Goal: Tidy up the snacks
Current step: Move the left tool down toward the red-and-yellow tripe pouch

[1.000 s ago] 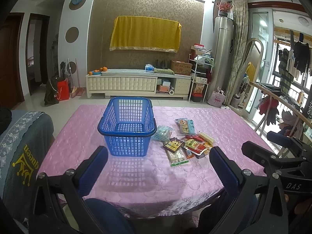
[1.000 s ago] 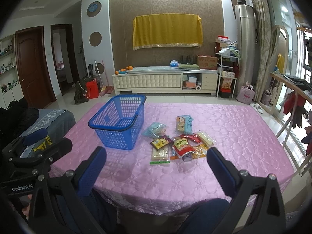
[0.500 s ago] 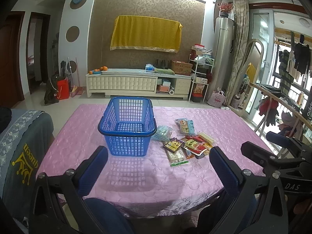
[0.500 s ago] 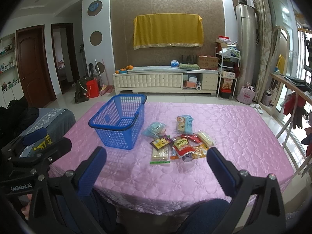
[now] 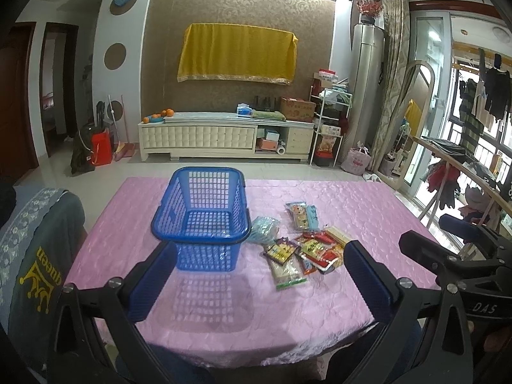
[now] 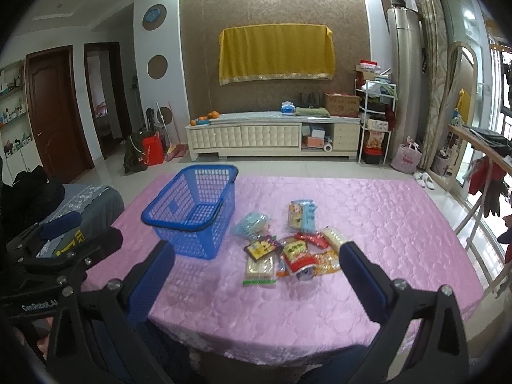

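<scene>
Seen first from the left wrist, the left gripper (image 5: 256, 284) hangs over the near edge of the desk (image 5: 368, 211) with its blue-padded fingers (image 5: 150, 281) spread wide and nothing between them. A blue basket (image 5: 201, 220) stands upright and empty on the pink quilted cloth, its long axis running away from the camera toward the far wall. Just to its right lies the pile of snack packets (image 5: 300, 243) — flat pouches overlapping one another, most with their long sides pointing roughly away from the camera. A clear bluish bag (image 5: 264, 228) lies close against the basket's right wall; whether it touches is hard to tell. The nearest packet, a pale one with a green strip (image 5: 288, 273), points its short end at the camera. Labels are too small to read. At the right edge the right gripper (image 5: 460, 256) shows only in part, cut by the frame.

From the right wrist, the right gripper (image 6: 256, 283) likewise stands wide open and holds nothing, fingers (image 6: 361, 281) framing the snack packets (image 6: 291, 246) straight ahead. The blue basket (image 6: 195, 211) sits left of them, turned slightly — its long axis leans toward the far right. The left gripper (image 6: 64, 243) intrudes at the left, its fingertips hard to make out. The desk's (image 6: 384, 211) near edge is hidden behind the gripper body.
</scene>
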A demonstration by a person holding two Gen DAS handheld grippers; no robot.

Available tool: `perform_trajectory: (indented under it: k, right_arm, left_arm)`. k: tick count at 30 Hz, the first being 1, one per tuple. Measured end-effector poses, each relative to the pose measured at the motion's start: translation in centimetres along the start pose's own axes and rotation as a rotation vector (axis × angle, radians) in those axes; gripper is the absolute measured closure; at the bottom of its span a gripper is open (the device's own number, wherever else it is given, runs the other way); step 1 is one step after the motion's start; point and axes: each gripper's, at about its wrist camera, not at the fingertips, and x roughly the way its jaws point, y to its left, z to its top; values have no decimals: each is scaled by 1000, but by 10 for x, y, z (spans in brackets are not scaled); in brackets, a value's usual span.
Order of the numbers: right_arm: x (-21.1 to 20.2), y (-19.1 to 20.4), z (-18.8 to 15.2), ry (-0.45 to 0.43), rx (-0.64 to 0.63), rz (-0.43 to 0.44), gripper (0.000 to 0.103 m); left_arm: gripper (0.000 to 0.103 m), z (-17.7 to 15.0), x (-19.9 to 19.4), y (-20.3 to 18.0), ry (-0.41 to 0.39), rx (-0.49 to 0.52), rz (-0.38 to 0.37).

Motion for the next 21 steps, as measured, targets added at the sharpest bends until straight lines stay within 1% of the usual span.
perform_trajectory:
  k: [9, 13, 15, 17, 18, 21]
  right_arm:
    - [26, -47, 25, -1, 21, 3, 0]
    - [39, -71, 30, -1, 41, -4, 0]
    - [48, -84, 30, 7, 63, -23, 0]
    - [58, -97, 28, 29, 76, -30, 0]
    - [65, -104, 27, 52, 85, -25, 0]
    - [86, -120, 23, 120, 108, -52, 0]
  left_arm:
    - [0, 33, 50, -31, 49, 18, -13]
    - [0, 40, 81, -45, 105, 22, -19]
    - [0, 42, 96, -49, 135, 17, -23]
    - [0, 42, 112, -52, 169, 12, -33]
    - [0, 42, 118, -53, 179, 11, -36]
    - [0, 38, 142, -60, 230, 8, -42]
